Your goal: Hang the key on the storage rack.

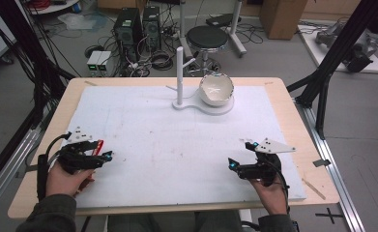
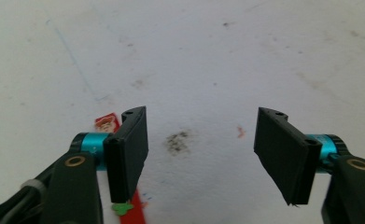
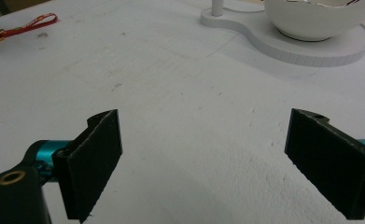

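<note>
Strap [image 1: 97, 147], red, lies just beside the wide-open left gripper [image 2: 201, 149], right gripper [image 3: 217, 154] open and idle too; likely next: a clean pinch.

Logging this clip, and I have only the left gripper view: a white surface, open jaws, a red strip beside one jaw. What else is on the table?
Observer: A white bowl sits on a flat white stand at the far side of the mat.
Operator: Anything upright on that stand?
Observer: Yes, a white post with a short side branch rises from its left end, beside the bowl.
Operator: And the other hand?
Observer: The right hand-held gripper is over the mat's near right part, jaws open, holding nothing.
</note>
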Available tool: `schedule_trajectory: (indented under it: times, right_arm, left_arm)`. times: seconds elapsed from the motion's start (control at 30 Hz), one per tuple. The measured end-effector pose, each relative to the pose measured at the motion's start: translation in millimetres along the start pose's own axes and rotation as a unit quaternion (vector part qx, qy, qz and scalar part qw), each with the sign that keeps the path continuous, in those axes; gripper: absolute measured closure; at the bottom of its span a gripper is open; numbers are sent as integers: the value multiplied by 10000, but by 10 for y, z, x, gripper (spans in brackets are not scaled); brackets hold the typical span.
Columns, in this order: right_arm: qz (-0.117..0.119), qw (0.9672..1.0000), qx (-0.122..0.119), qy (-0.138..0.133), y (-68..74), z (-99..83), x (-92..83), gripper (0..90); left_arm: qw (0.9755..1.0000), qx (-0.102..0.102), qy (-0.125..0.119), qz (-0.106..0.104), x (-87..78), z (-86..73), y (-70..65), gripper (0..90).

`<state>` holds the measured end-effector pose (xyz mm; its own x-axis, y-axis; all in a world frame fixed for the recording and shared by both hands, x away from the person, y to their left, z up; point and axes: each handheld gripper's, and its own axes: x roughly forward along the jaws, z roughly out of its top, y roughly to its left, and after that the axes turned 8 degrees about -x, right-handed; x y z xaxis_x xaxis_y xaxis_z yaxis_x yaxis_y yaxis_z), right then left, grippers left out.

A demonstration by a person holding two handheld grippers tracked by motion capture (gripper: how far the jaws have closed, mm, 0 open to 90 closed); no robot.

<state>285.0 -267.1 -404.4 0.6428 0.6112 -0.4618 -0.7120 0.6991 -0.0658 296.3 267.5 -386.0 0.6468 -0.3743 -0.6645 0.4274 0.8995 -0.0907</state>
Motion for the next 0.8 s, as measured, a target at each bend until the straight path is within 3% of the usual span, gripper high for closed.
schedule_trajectory:
  times: [0.23, 0.3, 0.4, 0.6, 0.8]
  right_arm:
    - [-13, 10000, -21, -14, 5, 11, -40, 101]
    - [-20, 10000, -17, -7, 7, 13, -45, 101]
    - [-27, 10000, -22, -32, 9, 19, -53, 101]
    - [7, 10000, -7, -7, 32, 39, -47, 101]
    - [4, 10000, -58, -11, 26, 52, -32, 101]
  left_arm:
    - [9985, -317, 245, 362, 121, 18, 209, 432]
    - [9970, -453, 325, 537, 149, 3, 258, 446]
    - [9953, -644, 360, 622, 189, -31, 316, 459]
    - [9927, -786, 540, 743, 254, -89, 370, 508]
    - [9920, -755, 682, 744, 284, -110, 384, 532]
